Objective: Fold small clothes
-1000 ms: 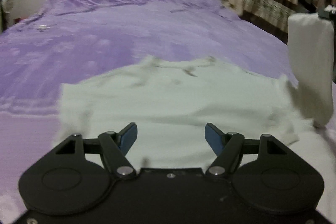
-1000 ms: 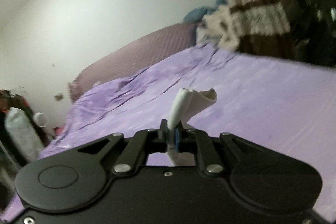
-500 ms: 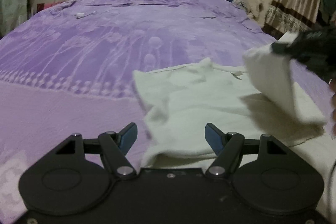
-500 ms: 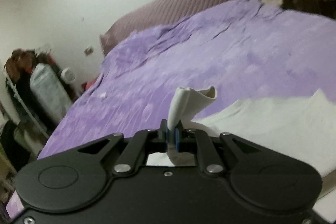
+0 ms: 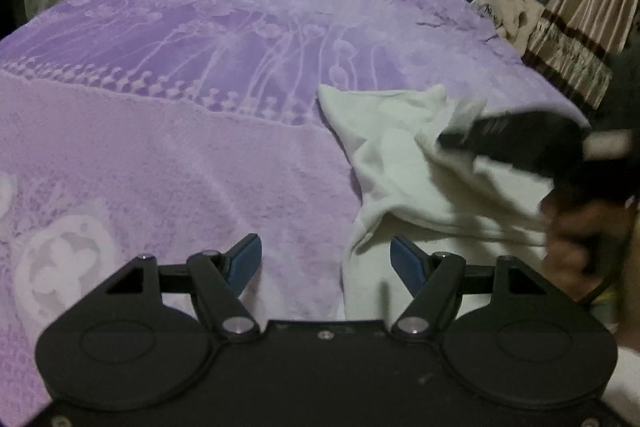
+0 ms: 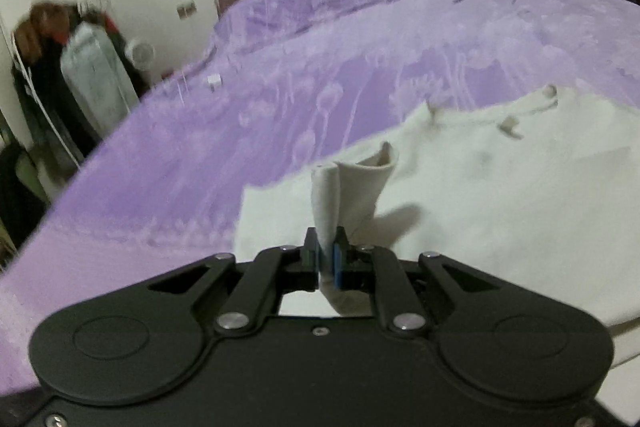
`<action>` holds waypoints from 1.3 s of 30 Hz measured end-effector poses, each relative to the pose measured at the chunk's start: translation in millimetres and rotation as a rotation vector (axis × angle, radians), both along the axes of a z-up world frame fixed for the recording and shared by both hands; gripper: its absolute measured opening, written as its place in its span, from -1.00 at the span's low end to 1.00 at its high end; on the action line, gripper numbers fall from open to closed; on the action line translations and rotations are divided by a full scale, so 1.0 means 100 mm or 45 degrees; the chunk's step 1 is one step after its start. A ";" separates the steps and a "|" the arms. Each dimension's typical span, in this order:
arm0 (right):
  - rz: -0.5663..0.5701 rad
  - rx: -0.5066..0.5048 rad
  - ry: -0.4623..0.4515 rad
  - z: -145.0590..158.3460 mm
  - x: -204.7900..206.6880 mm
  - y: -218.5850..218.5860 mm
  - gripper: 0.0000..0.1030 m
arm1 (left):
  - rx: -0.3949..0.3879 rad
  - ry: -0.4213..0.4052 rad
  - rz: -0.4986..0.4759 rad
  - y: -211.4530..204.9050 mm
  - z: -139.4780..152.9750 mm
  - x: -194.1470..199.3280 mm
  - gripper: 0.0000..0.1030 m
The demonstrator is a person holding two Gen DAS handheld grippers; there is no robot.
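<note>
From the left wrist view, the left gripper (image 5: 326,259) is hanging low in the frame with its blue-padded fingers (image 5: 245,259) standing wide apart and holding nothing. A second ago the white garment (image 5: 400,163) was spreading across the middle of this view, right beyond those fingers; now it is sitting in the right half of the frame, and the purple bedspread (image 5: 200,87) is filling the left and centre. One edge of the cloth is lying just beside the right-hand pad, though I cannot tell whether they are touching. At the right edge of the frame the right gripper (image 5: 452,141), dark and blurred, is crossing over the garment with a flap of cloth draped from it; half a second ago it was riding higher, near the frame's upper right. To my eye that means a side of the garment is being folded across its body.

From the right wrist view, the right gripper (image 6: 328,257) is sitting at lower centre, its jaws clamped tightly on a pinched strip of white cloth (image 6: 352,187) that is rising above them and curling over. The white garment (image 6: 500,207) is lying flat over the right half of the frame, where a second ago only bedspread and wall were showing. The purple bedspread (image 6: 280,87) is taking up the left and upper centre. I judge the fold to be under way, with the flap not yet laid down.
</note>
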State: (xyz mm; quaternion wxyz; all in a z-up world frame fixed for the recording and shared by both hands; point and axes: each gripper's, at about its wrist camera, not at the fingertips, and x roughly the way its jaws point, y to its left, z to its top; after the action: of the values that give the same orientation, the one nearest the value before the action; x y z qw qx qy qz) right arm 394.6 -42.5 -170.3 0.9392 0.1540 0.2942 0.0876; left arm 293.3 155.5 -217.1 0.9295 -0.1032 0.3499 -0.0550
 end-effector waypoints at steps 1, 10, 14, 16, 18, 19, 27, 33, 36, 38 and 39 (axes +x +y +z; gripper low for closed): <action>0.010 -0.027 0.016 -0.06 0.01 0.05 -0.92 | 0.000 -0.007 -0.003 0.00 0.02 -0.01 0.41; 0.222 -0.258 0.013 -0.17 -0.10 0.46 0.09 | -0.009 -0.038 -0.031 -0.01 0.09 -0.06 0.41; 0.213 -0.282 -0.069 -0.01 -0.31 0.43 -0.08 | -0.017 -0.026 -0.031 0.00 0.09 -0.06 0.41; 0.205 -0.297 -0.118 0.09 -0.44 0.33 -0.32 | -0.020 -0.031 -0.025 -0.02 0.11 -0.07 0.41; 0.177 -0.324 -0.155 0.17 -0.56 0.10 -0.47 | -0.006 -0.035 -0.030 -0.08 0.14 -0.05 0.41; 0.147 -0.350 -0.158 0.20 -0.60 -0.04 -0.75 | -0.002 -0.034 -0.036 -0.11 0.15 -0.02 0.41; -0.258 -0.431 0.097 -0.06 -0.56 -1.88 -0.96 | 0.122 -0.100 -0.141 -0.65 0.29 0.23 0.41; -0.473 -0.261 0.172 -0.19 -0.15 -2.64 -0.96 | 0.117 -0.093 -0.185 -1.27 0.29 1.01 0.41; -0.450 -0.315 0.175 -0.22 0.07 -2.55 -0.96 | 0.129 -0.008 -0.246 -1.50 0.09 1.40 0.41; -0.410 -0.358 0.133 -0.26 0.20 -2.45 -0.96 | 0.172 0.085 -0.228 -1.54 -0.10 1.60 0.41; -0.397 -0.360 0.146 -0.31 0.29 -2.45 -0.96 | 0.174 0.130 -0.219 -1.53 -0.21 1.68 0.41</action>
State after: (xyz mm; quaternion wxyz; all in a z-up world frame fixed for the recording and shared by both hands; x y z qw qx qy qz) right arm 423.7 -287.2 -201.2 0.9354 0.0690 0.3291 -0.1097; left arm 461.8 2.8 -238.0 0.9072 -0.0117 0.4073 -0.1052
